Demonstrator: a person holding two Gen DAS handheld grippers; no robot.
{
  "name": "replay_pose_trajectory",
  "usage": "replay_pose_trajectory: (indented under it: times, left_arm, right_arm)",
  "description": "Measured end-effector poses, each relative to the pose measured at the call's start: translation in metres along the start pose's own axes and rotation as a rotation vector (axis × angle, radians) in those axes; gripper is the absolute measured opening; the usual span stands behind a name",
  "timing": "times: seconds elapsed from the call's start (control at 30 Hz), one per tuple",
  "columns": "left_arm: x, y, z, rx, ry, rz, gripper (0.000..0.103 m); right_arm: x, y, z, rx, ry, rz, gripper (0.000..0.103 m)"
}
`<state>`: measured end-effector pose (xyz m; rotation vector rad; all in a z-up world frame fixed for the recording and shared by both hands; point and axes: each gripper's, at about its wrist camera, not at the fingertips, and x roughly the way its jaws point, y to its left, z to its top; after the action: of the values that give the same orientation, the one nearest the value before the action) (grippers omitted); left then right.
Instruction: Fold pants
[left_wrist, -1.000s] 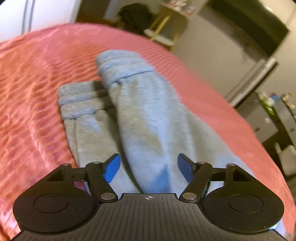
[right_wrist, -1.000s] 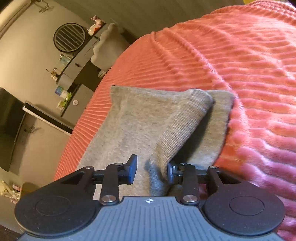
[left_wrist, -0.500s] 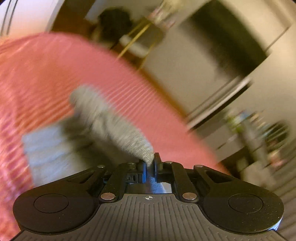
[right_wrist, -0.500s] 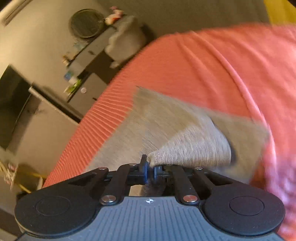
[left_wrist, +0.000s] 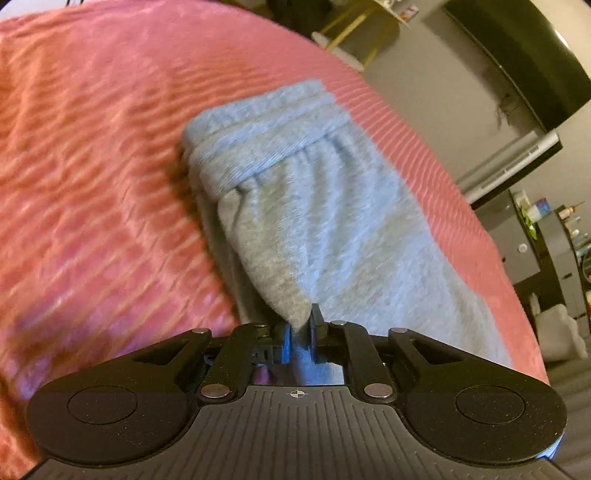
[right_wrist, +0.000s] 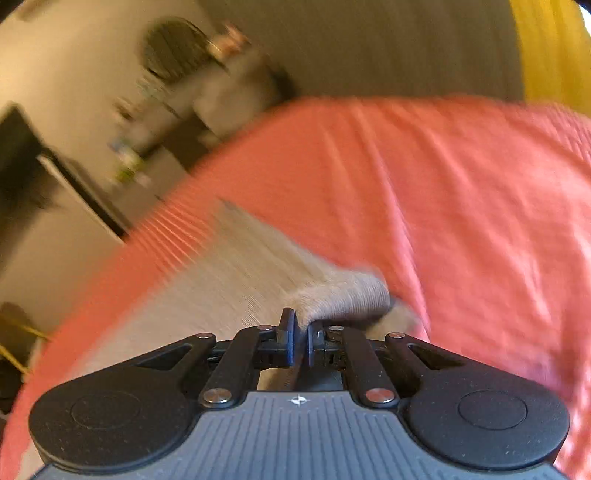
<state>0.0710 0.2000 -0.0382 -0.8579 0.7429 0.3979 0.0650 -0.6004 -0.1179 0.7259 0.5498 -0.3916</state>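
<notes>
Item: grey pants, lying on the bed over its ribbed pink cover, the banded end farthest from the left wrist camera and one leg doubled onto the other.

Left claw: jaws nearly shut, pinching a peak of grey cloth at the near end of the pants. The jaws have just eased open a little, yet in the left wrist view the blue pads still press on the fabric.

Right claw: jaws nearly shut on a rolled, ribbed edge of the pants. Here too the jaws have just eased open slightly, cloth remaining between them. This view is blurred, so we cannot tell which hem it is.

Step in hand, as we judge it: carrying both held corners over to lay one half upon the other.

Handling notes:
- We keep both claws level with each other, so the fold line runs straight.
- We hold the cloth taut between them, without stretching the knit.
- We lower onto the lying half, edges matched, before letting go.
- Risk: thin pinches may slip out of the jaws.
</notes>
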Motion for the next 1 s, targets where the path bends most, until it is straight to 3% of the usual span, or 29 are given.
replay_pose_trajectory:
  times: [0.07, 0.13, 0.2, 0.27, 0.4, 0.47, 0.53, 0.6, 0.7, 0.73, 0.77, 0.83, 0.87, 0.93, 1.0]
  left_arm:
    - [0.001, -0.004, 0.009, -0.004, 0.002, 0.015, 0.023]
    - [0.01, -0.003, 0.013, -0.022, 0.013, 0.017, 0.023]
    - [0.008, 0.006, 0.012, -0.034, 0.018, 0.019, 0.021]
    - [0.009, 0.007, 0.015, -0.023, 0.007, 0.014, 0.013]
    - [-0.008, 0.009, 0.008, -0.009, -0.046, -0.035, 0.012]
    - [-0.009, 0.006, 0.008, 0.017, -0.044, 0.015, 0.013]
    - [-0.003, -0.001, 0.007, 0.056, -0.023, 0.127, 0.016]
    - [-0.011, -0.008, 0.005, 0.088, -0.063, 0.186, 0.034]
    - [-0.035, -0.025, 0.001, 0.178, -0.195, 0.347, 0.045]
    - [-0.041, -0.032, 0.001, 0.214, -0.24, 0.403, 0.045]
    - [-0.047, -0.039, -0.002, 0.252, -0.278, 0.434, 0.046]
    - [-0.055, -0.057, -0.011, 0.333, -0.32, 0.415, 0.046]
    - [-0.057, -0.068, -0.017, 0.37, -0.327, 0.372, 0.05]
    - [-0.054, -0.095, -0.034, 0.446, -0.312, 0.26, 0.054]
    - [-0.039, -0.128, -0.059, 0.542, -0.266, 0.137, 0.058]
  right_arm:
    - [0.003, -0.001, -0.002, 0.041, -0.008, 0.02, 0.017]
    - [0.009, 0.0, -0.003, 0.07, 0.006, 0.037, 0.024]
    - [0.014, 0.006, -0.003, 0.058, 0.021, 0.042, 0.023]
    - [0.013, 0.014, -0.005, 0.014, 0.016, 0.034, 0.004]
    - [-0.016, 0.012, -0.004, 0.01, -0.115, 0.125, 0.005]
    - [-0.023, 0.011, -0.005, -0.05, -0.151, 0.055, 0.005]
    - [-0.013, 0.013, -0.009, -0.141, -0.102, -0.062, 0.005]
    - [-0.004, 0.013, -0.013, -0.175, -0.061, -0.198, 0.01]
    - [-0.018, 0.016, -0.015, -0.161, -0.148, -0.267, 0.017]
    - [-0.022, 0.022, -0.016, -0.185, -0.173, -0.327, 0.03]
    - [-0.026, 0.031, -0.017, -0.22, -0.214, -0.404, 0.034]
    - [-0.034, 0.053, -0.022, -0.255, -0.289, -0.451, 0.034]
    - [-0.038, 0.064, -0.026, -0.262, -0.313, -0.427, 0.034]
    - [-0.043, 0.099, -0.041, -0.308, -0.325, -0.295, 0.034]
    - [-0.042, 0.144, -0.067, -0.423, -0.268, -0.078, 0.034]
